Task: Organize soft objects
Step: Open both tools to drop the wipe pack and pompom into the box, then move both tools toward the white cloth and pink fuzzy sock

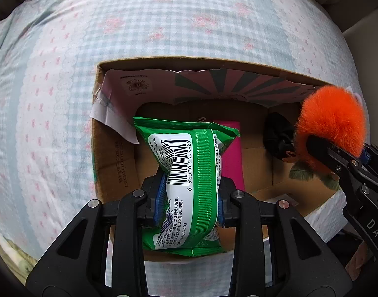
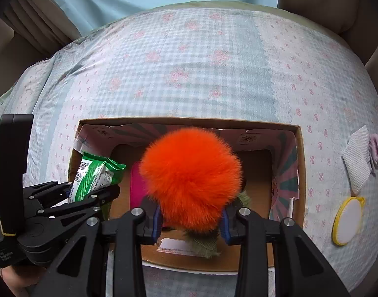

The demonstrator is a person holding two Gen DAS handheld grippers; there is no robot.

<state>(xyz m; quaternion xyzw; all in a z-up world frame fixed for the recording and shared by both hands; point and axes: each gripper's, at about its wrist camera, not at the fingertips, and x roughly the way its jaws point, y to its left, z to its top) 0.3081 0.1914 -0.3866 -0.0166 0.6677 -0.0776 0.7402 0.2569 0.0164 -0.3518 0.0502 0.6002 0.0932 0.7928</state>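
Note:
An open cardboard box [image 1: 107, 163] [image 2: 301, 163] rests on a checked bedspread. My left gripper [image 1: 189, 200] [image 2: 90, 190] is shut on a green and white wipes packet [image 1: 189, 173] [image 2: 95, 175], held over the box's left half. My right gripper [image 2: 190, 220] [image 1: 337, 156] is shut on a fluffy orange pompom [image 2: 191, 180] [image 1: 332, 126] with green felt leaves [image 2: 206, 246] under it, above the box's middle. Inside the box lie a pink item [image 1: 232, 153] [image 2: 137, 188] and a black soft item [image 1: 279, 136].
On the bedspread [image 2: 189, 74] right of the box lie a white mesh cloth [image 2: 357, 160], a lilac scrunchie [image 2: 377, 151] and a yellow-rimmed round pad [image 2: 347, 220]. Curtains and a beige cushion stand beyond the bed.

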